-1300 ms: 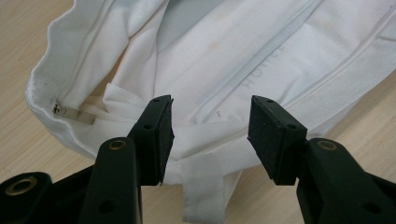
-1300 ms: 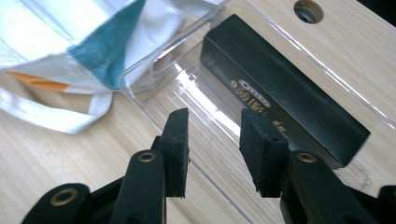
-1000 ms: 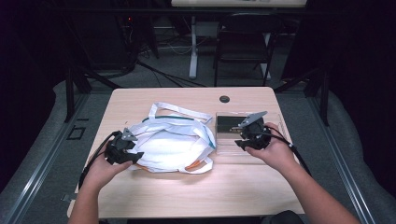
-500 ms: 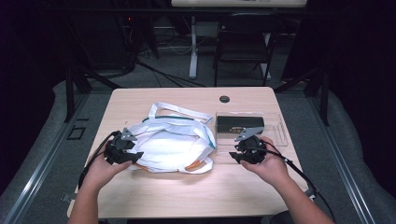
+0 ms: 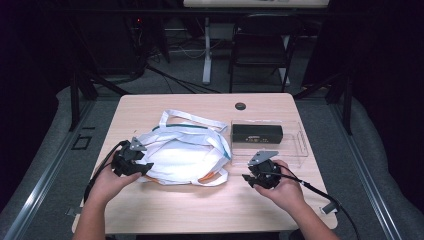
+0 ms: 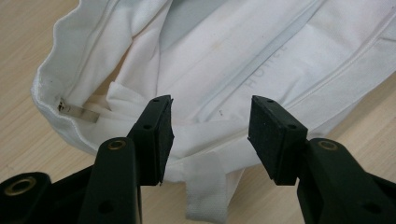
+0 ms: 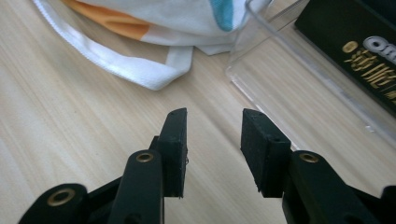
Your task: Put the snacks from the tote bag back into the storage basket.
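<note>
Bag [image 5: 185,157] lies mid-table, its edge cloth between my left gripper [image 6: 210,135]'s parted jaws, unpinched. Right gripper [image 7: 212,149], just widening and empty, sits at its four o'clock; closing low risks snagging the tray [image 7: 280,84].

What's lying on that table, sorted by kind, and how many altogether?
White cloth bag: 1
Clear plastic tray: 1
Black box in the tray: 1
Hand-held grippers: 2, left gripper at the bag, right gripper beside the tray
Total: 5
</note>
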`<control>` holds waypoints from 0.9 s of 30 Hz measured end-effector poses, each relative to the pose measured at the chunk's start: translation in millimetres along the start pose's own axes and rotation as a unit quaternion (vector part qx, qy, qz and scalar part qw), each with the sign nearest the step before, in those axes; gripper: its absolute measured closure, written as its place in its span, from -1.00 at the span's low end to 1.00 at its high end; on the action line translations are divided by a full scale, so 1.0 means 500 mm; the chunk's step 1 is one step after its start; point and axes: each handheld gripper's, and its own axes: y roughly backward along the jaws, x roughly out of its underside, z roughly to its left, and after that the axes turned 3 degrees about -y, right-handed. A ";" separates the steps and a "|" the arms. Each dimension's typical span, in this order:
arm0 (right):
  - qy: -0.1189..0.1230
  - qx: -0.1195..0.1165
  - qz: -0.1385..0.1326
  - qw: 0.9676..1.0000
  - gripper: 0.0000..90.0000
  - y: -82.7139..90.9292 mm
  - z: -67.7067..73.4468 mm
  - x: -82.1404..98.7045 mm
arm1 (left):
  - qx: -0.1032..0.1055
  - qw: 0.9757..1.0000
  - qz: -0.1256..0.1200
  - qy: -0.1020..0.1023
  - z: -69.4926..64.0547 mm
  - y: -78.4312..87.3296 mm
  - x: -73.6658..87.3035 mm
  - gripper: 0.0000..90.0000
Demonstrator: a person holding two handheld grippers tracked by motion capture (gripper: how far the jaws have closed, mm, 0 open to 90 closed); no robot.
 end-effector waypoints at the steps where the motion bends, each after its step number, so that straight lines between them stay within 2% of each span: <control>1: -0.002 -0.004 -0.004 1.000 0.35 -0.003 0.003 0.004 | 0.000 1.000 0.000 0.001 0.000 0.000 0.000 0.10; 5: 0.003 -0.007 -0.004 1.000 0.35 -0.012 0.012 0.018 | 0.000 1.000 0.000 0.001 0.001 0.001 0.001 0.10; 9: 0.007 -0.015 -0.020 1.000 0.35 -0.010 0.017 0.027 | 0.000 1.000 0.000 0.001 0.000 0.000 0.001 0.10; 13: -0.001 -0.021 -0.034 0.999 0.37 -0.010 0.021 0.035 | 0.000 1.000 0.000 0.001 0.000 0.000 0.001 0.10; 17: -0.001 -0.021 -0.030 0.999 0.37 -0.017 0.022 0.045 | -0.001 1.000 0.001 0.001 0.000 0.000 0.001 0.10; 21: -0.007 -0.022 -0.033 0.999 0.39 -0.019 0.019 0.050 | -0.001 1.000 0.000 0.000 0.000 0.001 0.001 0.10; 23: -0.025 -0.033 -0.043 0.998 0.41 -0.018 0.016 0.054 | -0.001 1.000 0.001 0.000 0.000 0.001 0.001 0.10; 27: -0.038 -0.040 -0.048 0.997 0.42 -0.021 0.014 0.057 | -0.001 1.000 0.001 0.000 -0.001 -0.001 0.001 0.10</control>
